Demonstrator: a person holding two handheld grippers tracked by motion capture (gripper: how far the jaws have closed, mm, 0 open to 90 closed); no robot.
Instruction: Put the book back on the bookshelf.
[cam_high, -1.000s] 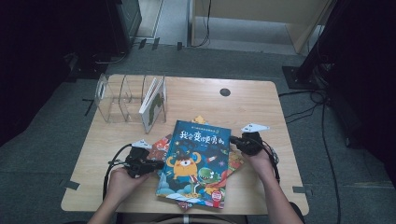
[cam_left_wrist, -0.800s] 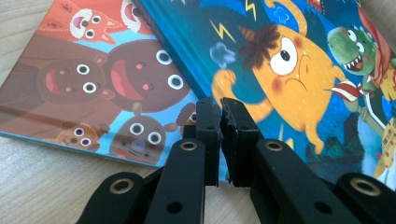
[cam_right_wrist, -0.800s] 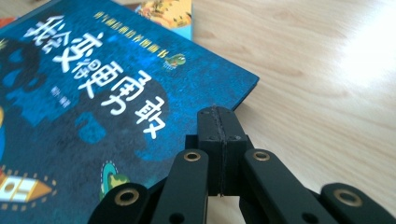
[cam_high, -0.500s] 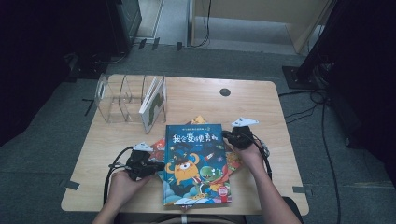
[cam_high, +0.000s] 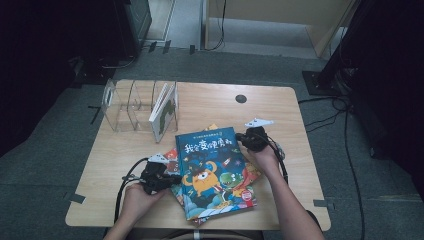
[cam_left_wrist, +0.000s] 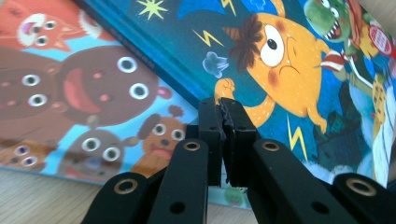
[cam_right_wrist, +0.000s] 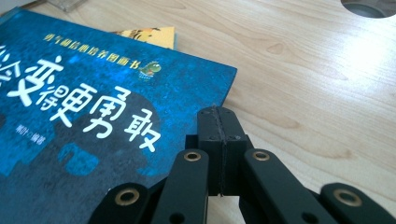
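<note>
Now blue picture book (cam_high: 212, 170) lies atop book pile (cam_high: 172, 159), near-centre of table (cam_high: 110, 165). Left gripper (cam_high: 172, 179), jaws pressed together empty, at its left edge; right gripper (cam_high: 239, 137), jaws likewise empty, at far right corner.

This looks like a lab or studio room: a small wooden table (cam_high: 295, 165) stands alone on grey carpet (cam_high: 65, 150), taped at its corners, with cables (cam_high: 345, 125) trailing over the floor and dark equipment stands (cam_high: 345, 55) around it.
</note>
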